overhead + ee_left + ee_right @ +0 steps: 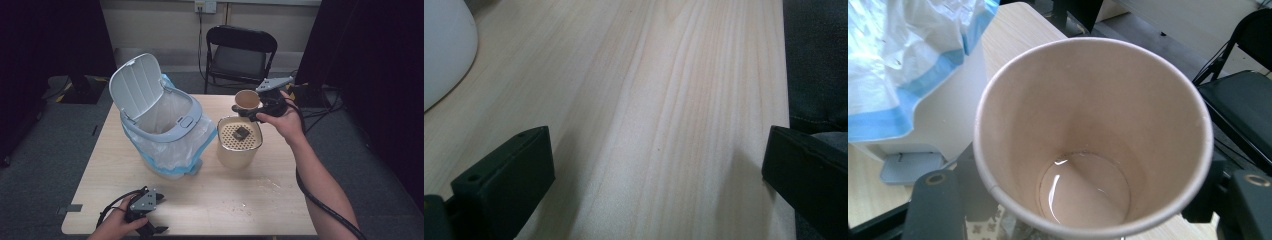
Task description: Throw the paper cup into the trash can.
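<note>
matt paper cup (1093, 135), pale wood table (664, 100).

In the right gripper view the paper cup (1093, 135) hides the pads of the right gripper (1093, 200), and the bottom edge cuts off the cup's lower rim. In the high view the left gripper (145, 212) is partly cut by the bottom edge. The dark lump (242, 133) on the strainer container (239, 150) is too small to identify.

high: above, forward-down | gripper views: close | shared: table (210, 200)
</note>
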The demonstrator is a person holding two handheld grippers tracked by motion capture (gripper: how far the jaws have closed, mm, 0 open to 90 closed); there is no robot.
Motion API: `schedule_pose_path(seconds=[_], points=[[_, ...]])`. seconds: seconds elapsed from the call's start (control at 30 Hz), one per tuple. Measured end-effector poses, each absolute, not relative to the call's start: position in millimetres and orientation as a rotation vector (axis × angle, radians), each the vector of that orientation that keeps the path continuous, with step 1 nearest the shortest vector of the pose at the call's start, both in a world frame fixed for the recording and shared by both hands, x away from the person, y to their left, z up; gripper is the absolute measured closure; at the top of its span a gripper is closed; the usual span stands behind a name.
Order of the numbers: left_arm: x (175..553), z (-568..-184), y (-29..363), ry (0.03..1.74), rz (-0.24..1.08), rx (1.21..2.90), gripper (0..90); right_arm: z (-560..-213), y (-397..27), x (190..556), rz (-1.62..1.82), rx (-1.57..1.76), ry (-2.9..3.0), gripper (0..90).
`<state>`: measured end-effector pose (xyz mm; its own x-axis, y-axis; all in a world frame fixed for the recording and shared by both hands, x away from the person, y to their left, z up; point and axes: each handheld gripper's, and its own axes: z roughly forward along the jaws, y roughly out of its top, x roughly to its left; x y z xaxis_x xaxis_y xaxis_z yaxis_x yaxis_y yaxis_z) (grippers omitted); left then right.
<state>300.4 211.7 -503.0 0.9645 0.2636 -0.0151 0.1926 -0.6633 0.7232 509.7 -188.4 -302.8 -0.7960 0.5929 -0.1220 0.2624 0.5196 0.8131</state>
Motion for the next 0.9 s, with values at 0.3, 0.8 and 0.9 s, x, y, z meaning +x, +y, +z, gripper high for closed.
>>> schedule_pose_path(seconds=[0.3,0.8,0.9], points=[[300,-503,212,0.316,0.114,2.317,0.0,-295,-184,510,1.182,0.727,2.376,28.6],[300,-503,212,0.319,0.115,2.315,0.0,-273,-163,511,1.212,0.706,2.378,28.6],[300,-503,212,0.319,0.116,2.315,0.0,-266,-161,511,1.211,0.699,2.376,28.5]])
